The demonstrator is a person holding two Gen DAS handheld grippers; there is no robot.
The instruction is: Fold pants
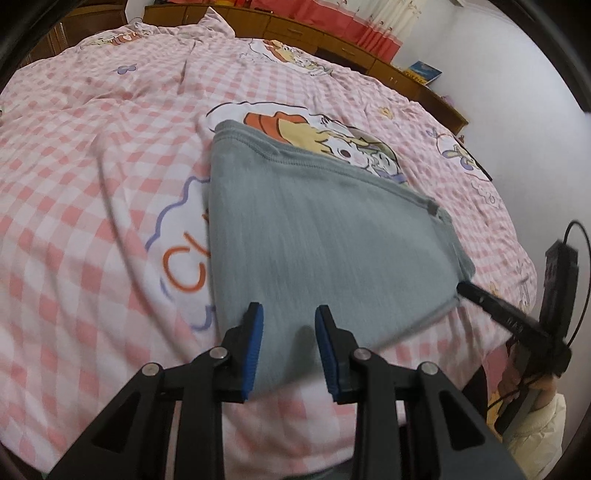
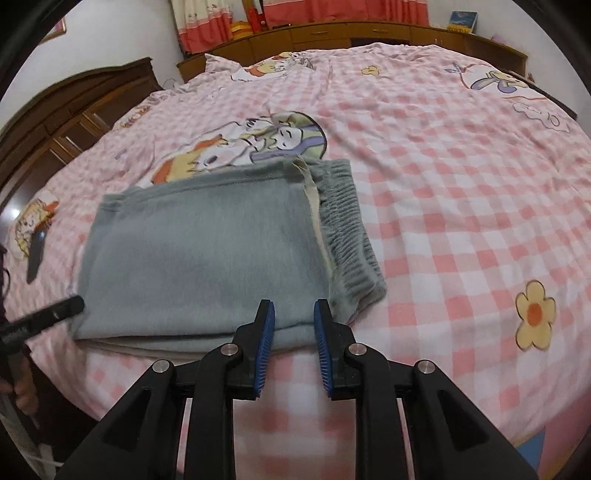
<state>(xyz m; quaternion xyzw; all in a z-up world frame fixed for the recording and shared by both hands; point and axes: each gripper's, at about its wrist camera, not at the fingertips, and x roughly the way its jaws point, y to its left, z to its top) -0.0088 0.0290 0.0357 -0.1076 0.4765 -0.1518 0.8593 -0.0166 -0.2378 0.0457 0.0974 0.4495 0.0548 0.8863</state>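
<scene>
The grey pants (image 1: 317, 236) lie folded into a flat rectangle on the pink checked bed cover (image 1: 92, 192). In the right wrist view the pants (image 2: 199, 258) show their gathered waistband (image 2: 347, 229) on the right side. My left gripper (image 1: 289, 314) is open and empty, just above the near edge of the pants. My right gripper (image 2: 294, 308) is open and empty, over the near edge close to the waistband. The right gripper also shows at the pants' right corner in the left wrist view (image 1: 476, 295). The left gripper shows at the left in the right wrist view (image 2: 62, 308).
The bed cover (image 2: 461, 206) carries cartoon prints. Wooden cabinets (image 1: 295, 27) and red curtains (image 1: 332, 14) stand behind the bed. A dark wooden wardrobe (image 2: 55, 122) is at the left. A white wall (image 1: 517, 74) is at the right.
</scene>
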